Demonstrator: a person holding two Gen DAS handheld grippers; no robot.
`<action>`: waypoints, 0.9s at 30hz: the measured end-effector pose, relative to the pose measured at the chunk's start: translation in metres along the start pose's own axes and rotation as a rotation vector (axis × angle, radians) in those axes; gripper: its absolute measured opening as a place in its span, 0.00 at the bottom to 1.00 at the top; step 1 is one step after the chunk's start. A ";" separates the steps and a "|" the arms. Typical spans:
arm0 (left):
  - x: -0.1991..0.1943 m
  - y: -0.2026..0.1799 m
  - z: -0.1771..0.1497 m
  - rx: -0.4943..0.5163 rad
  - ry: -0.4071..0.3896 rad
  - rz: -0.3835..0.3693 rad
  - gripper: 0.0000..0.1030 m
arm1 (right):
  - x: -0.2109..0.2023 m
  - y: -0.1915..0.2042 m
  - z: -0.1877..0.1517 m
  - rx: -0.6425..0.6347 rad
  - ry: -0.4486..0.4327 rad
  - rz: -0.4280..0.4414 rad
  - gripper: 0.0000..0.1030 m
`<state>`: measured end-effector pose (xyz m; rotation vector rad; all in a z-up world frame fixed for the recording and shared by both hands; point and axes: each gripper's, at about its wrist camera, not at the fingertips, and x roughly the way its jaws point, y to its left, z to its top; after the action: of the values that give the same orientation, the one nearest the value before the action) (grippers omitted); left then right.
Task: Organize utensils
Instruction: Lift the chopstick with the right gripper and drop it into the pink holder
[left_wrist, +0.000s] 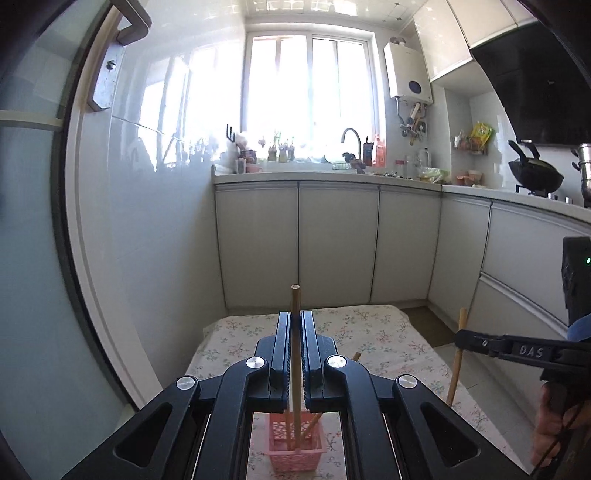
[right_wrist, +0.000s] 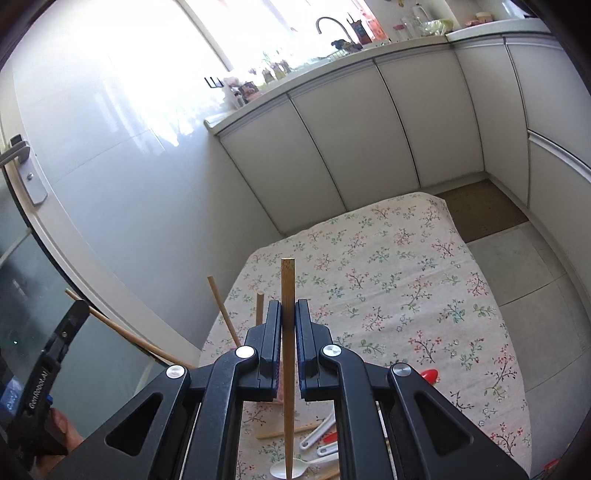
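Left wrist view: the left gripper (left_wrist: 295, 325) has its jaws pinching a chopstick (left_wrist: 295, 332) upright, its lower end inside the pink basket (left_wrist: 295, 454) on the tabletop (left_wrist: 388, 332).

Right wrist view: the right gripper (right_wrist: 288, 317) pinches another chopstick (right_wrist: 287, 295) above the spoons (right_wrist: 314, 465). These look like light, stiff, smooth sticks; a mid-shaft grip probably limits swivelling.

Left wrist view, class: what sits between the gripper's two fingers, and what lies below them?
A chopstick stands upright between the left gripper's closed fingers; its lower end reaches into the pink basket below, beside other chopsticks.
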<state>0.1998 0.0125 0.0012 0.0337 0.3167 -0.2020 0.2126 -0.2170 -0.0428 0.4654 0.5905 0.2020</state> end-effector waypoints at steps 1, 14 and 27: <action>0.006 0.001 -0.002 0.007 0.008 0.008 0.05 | 0.002 0.003 0.001 -0.003 -0.006 0.007 0.07; 0.074 0.025 -0.035 -0.089 0.231 -0.058 0.15 | 0.031 0.024 0.001 -0.002 -0.031 0.024 0.07; 0.047 0.060 -0.050 -0.209 0.323 -0.007 0.56 | 0.046 0.071 0.009 -0.078 -0.291 -0.020 0.07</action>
<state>0.2400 0.0654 -0.0611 -0.1427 0.6589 -0.1697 0.2517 -0.1439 -0.0248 0.4040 0.3016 0.1347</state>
